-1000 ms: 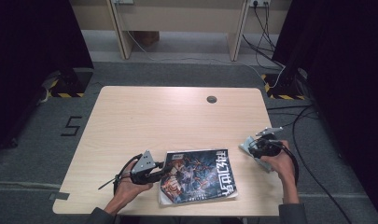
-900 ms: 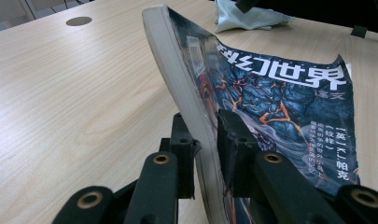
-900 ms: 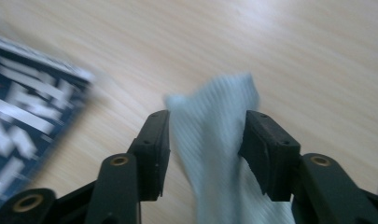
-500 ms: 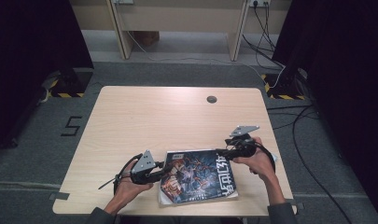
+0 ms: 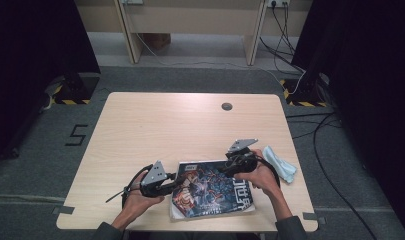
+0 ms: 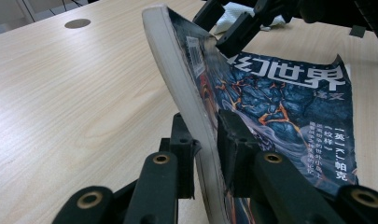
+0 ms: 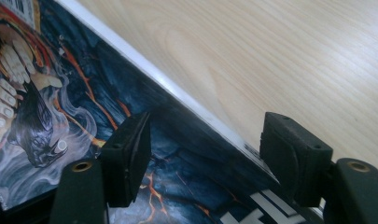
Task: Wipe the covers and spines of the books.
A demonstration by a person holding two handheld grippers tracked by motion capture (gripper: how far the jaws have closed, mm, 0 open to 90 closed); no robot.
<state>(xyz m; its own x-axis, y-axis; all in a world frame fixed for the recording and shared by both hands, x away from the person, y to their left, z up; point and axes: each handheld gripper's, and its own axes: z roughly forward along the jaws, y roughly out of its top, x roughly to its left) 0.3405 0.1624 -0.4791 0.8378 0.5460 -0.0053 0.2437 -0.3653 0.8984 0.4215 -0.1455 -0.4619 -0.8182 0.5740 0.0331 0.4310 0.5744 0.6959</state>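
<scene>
A magazine (image 5: 210, 192) with a dark blue and orange cover lies near the table's front edge. My left gripper (image 5: 169, 183) is shut on its left edge, and in the left gripper view that edge of the magazine (image 6: 280, 93) is raised off the wood between my left gripper's (image 6: 207, 135) jaws. My right gripper (image 5: 231, 166) hovers open over the magazine's far edge. In the right gripper view my right gripper (image 7: 207, 154) has its jaws wide apart, straddling the magazine's (image 7: 60, 93) white edge with nothing held. The right gripper (image 6: 233, 28) also shows beyond the cover.
A crumpled pale blue cloth (image 5: 281, 163) lies on the table (image 5: 190, 125) just right of the right hand. A round cable hole (image 5: 226, 106) sits near the far edge. Cables run over the floor at the right.
My right gripper has moved left from the cloth at the table's right side to the magazine's far edge. The left gripper has stayed clamped on the magazine.
</scene>
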